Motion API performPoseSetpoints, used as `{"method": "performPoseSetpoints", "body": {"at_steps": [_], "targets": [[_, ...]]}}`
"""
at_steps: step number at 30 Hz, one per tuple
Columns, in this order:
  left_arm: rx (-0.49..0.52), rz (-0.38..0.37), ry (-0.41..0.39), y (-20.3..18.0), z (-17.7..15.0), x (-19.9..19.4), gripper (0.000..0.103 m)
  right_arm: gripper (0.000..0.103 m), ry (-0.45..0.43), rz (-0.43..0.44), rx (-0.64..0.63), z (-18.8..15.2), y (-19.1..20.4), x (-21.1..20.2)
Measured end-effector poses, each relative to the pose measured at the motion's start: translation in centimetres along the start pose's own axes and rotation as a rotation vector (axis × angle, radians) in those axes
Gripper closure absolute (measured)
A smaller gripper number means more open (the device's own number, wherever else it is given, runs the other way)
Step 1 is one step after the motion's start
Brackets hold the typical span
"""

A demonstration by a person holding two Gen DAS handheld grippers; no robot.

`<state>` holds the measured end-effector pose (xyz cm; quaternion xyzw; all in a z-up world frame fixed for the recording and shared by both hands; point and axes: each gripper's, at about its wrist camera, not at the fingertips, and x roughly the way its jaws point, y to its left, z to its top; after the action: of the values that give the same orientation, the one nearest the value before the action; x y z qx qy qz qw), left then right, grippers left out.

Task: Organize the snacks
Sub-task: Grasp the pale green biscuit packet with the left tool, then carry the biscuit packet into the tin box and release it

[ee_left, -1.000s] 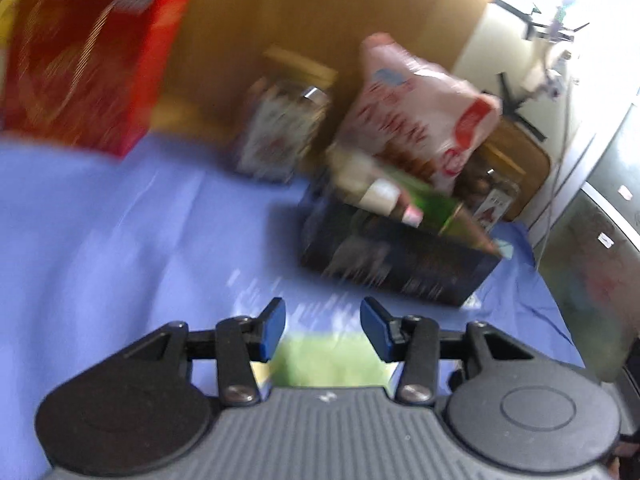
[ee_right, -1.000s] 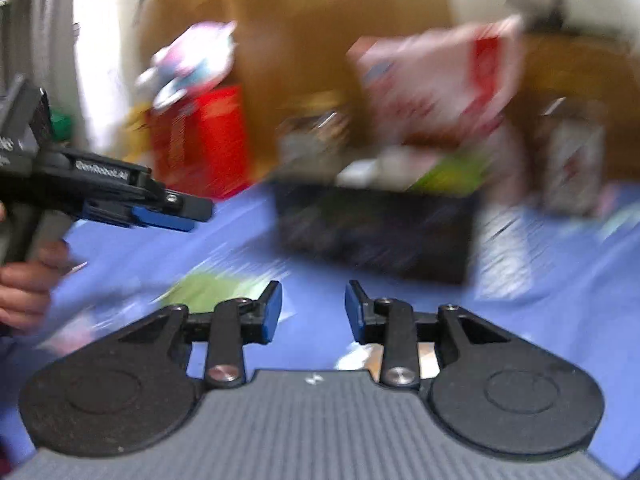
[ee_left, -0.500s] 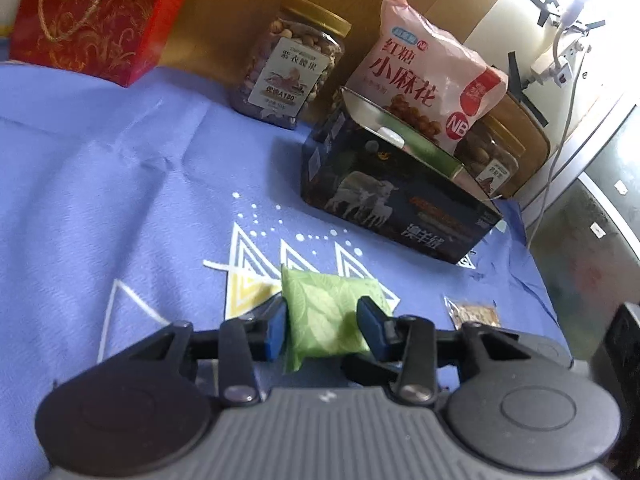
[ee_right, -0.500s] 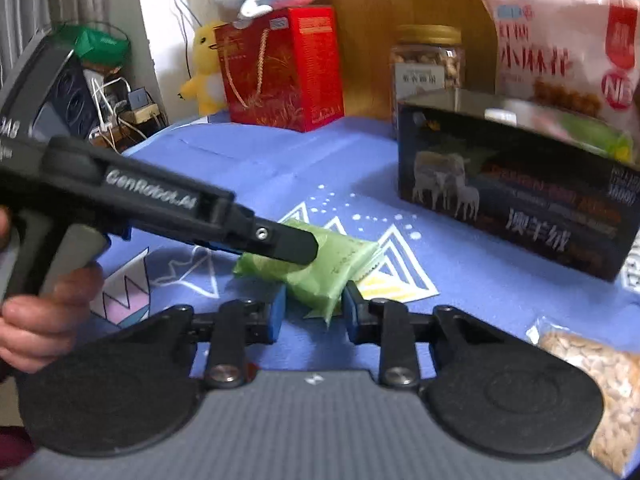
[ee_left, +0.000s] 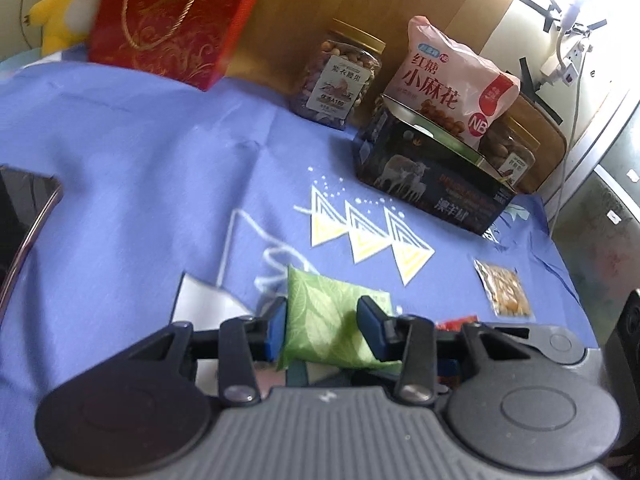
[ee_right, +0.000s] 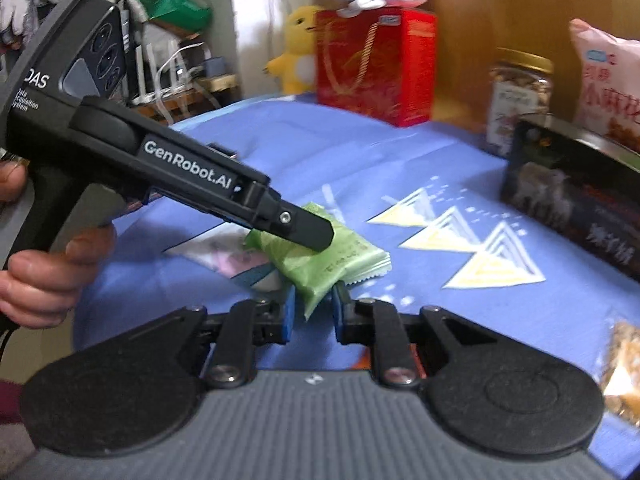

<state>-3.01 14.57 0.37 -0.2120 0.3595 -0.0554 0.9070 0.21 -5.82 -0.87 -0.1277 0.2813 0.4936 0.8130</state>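
A green leaf-print snack packet (ee_left: 328, 320) is between the blue pads of my left gripper (ee_left: 322, 328), which is closed on its sides. In the right wrist view the same packet (ee_right: 320, 256) is held just above the blue cloth, and my right gripper (ee_right: 312, 312) is closed on its near corner. The left gripper's black body (ee_right: 184, 172) reaches in from the left. A dark open tin box (ee_left: 432, 176) stands at the back right, with a pink snack bag (ee_left: 448, 84) leaning behind it.
A nut jar (ee_left: 340, 76) and a red gift bag (ee_left: 176, 20) stand at the back. A clear packet of nuts (ee_left: 504, 292) lies at the right on the blue cloth (ee_left: 120, 160). More flat packets (ee_right: 224, 256) lie under the green one. A dark object (ee_left: 20, 216) is at the left edge.
Both grippers have closed in on the green packet. It has been raised a little off the cloth, and the views have pulled back from the tin box.
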Motion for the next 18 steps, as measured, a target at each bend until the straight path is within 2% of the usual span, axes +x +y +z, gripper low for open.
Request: {"method": "performPoseSetpoints", "body": {"at_steps": [4,6,9,12,14,15,18], "targets": [[-0.013,0.003,-0.001,0.5,-0.6,-0.6,0.063,0.073,-0.002,0.000,-0.007,-0.1,0.4,-0.9],[-0.016,0.003,-0.005,0.7,-0.6,-0.7,0.062,0.063,-0.009,-0.024,0.003,-0.2,0.3,-1.2],[-0.022,0.001,-0.008,0.9,-0.7,-0.8,0.062,0.059,-0.008,-0.039,-0.002,-0.4,0.5,-1.1],[-0.031,-0.010,-0.007,1.2,-1.0,-0.8,0.063,0.059,0.008,-0.057,-0.039,-0.5,1.2,-0.3],[-0.036,-0.033,0.002,1.1,-1.2,-0.8,0.068,0.061,0.010,-0.062,-0.055,-0.6,1.7,0.1],[-0.038,-0.041,0.002,1.0,-1.2,-0.9,0.069,0.071,0.004,-0.058,-0.052,-0.5,1.8,0.2],[0.011,-0.013,-0.022,-0.4,-0.5,-1.3,0.069,0.077,-0.025,-0.090,-0.071,0.0,1.9,-0.1]]}}
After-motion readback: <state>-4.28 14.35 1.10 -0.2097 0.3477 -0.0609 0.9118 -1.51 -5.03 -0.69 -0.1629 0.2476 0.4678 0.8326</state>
